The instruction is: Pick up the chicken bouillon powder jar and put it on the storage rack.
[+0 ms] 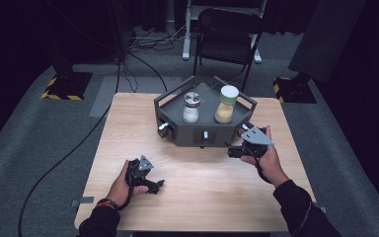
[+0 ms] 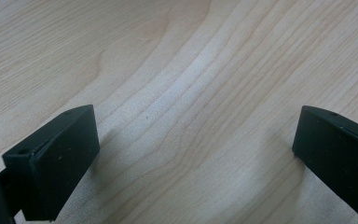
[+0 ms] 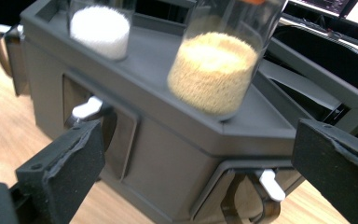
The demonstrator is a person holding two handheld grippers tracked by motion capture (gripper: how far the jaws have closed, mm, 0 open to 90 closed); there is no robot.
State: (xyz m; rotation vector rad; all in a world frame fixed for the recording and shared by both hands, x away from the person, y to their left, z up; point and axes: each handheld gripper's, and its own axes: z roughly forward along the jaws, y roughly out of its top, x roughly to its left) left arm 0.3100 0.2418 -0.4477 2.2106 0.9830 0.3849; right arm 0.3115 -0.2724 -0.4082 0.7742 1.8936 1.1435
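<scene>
1. I see the dark grey six-sided stand [image 1: 177, 129] near the table's far edge, a little right of centre; it has a railed top tray and front-face recesses with small white-tipped latches [image 3: 87, 108].
2. On its tray stand a jar of white grains [image 1: 191, 107] with a metal cap and, beside it, a taller jar of yellow grains [image 1: 225, 104] with a pale lid. I can read no label.
3. My right hand-held gripper [image 1: 237, 148] sits at the stand's front right corner, jaws spread and holding nothing.
4. My left hand-held gripper [image 1: 157, 185] rests low over bare wood [image 2: 177, 84] toward the near left, spread wide, well apart from the stand.
</scene>
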